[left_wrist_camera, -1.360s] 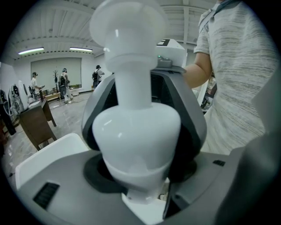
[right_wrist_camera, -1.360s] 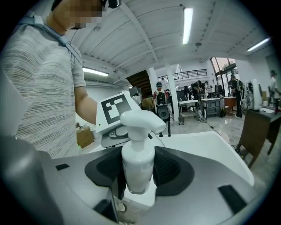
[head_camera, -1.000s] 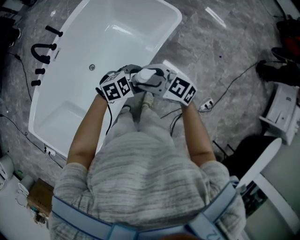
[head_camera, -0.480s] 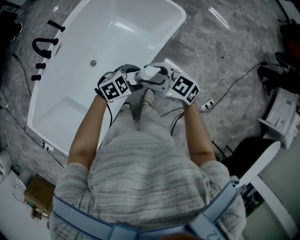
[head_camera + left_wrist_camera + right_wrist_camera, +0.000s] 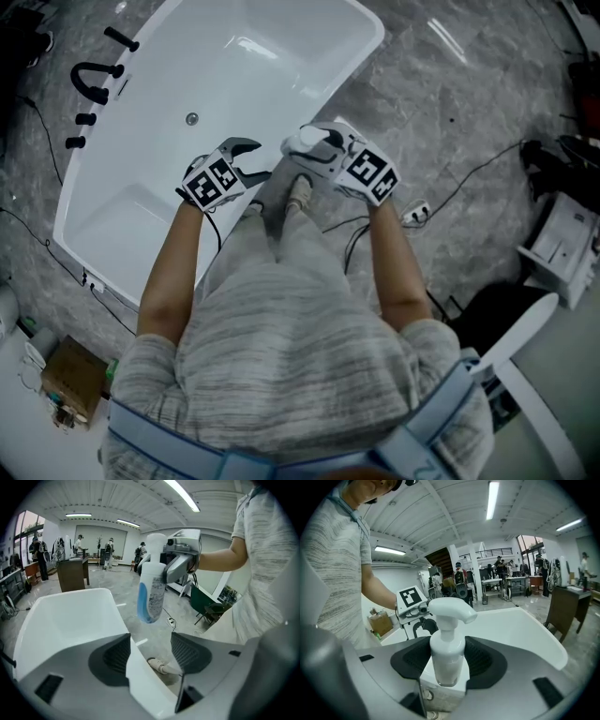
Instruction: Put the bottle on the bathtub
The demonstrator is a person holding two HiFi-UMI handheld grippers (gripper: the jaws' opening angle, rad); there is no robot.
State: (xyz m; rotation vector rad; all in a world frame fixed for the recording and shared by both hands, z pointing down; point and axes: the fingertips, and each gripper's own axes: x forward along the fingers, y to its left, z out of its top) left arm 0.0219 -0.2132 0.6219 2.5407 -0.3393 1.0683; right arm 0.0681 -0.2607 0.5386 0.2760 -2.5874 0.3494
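Right fingers [image 5: 483, 660]: your pads are clamped on the bottle [image 5: 449, 653] from both sides, just under its pump collar
Right gripper [image 5: 323, 155]: you hold it level in front of your body, its marker cube facing up
Bottle: white, with a blue-edged label and a pump head on top; it hangs upright in the air in your right gripper, its base resting on nothing
Bottle's place: just beside the bathtub [image 5: 234, 75] near the long rim closest to you, above the grey floor [image 5: 450, 84] and not on the tub
Left fingers [image 5: 115, 656]: your pads stand apart with nothing gripped; the tub's white rim shows in the gap beyond them
Left gripper [image 5: 246, 159]: you hold it over the tub's near edge, close to the right gripper but apart from it, pointing towards the bottle
Bathtub: white and oval, with a round drain [image 5: 191, 119] in its floor
Faucet [image 5: 94, 80]: black, standing on the floor at the tub's far side
Floor: cables [image 5: 459, 178] trail across it to your right, and a cardboard box [image 5: 66, 380] sits behind you on your left
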